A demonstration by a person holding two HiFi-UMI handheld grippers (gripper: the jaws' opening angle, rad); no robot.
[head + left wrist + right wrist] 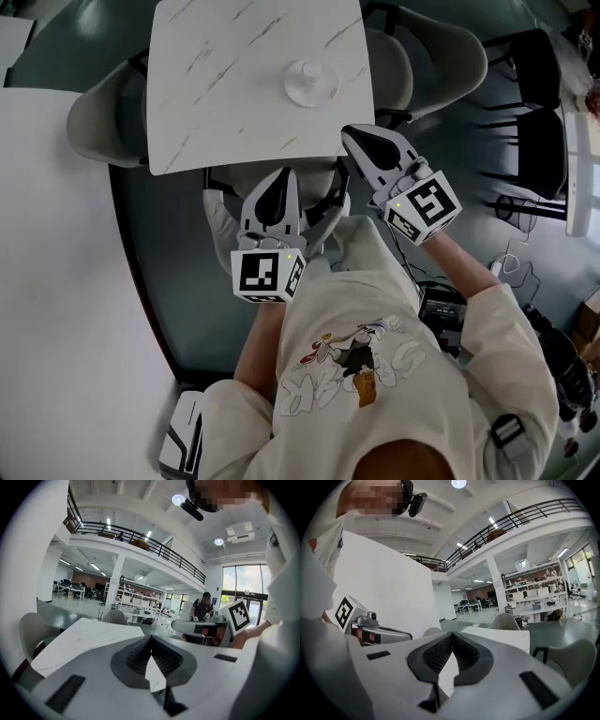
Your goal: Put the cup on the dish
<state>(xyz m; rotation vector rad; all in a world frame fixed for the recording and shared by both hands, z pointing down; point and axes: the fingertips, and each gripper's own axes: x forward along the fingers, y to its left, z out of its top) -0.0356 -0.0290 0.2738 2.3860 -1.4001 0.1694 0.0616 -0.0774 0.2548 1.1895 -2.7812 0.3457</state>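
Left tongs [287, 174], right tongs [351, 133] closed, cup [310, 71] on dish [292, 93]

No word or number can be read for certain. On the near side of the table [253, 75], pale block letters [319, 389] run across the person's cream shirt [450, 347] beside a cartoon print [352, 356], but they lie upside down and creased and cannot be made out. The cubes of the left gripper [283, 174] and right gripper [360, 133] bear only black-and-white square markers [261, 273].
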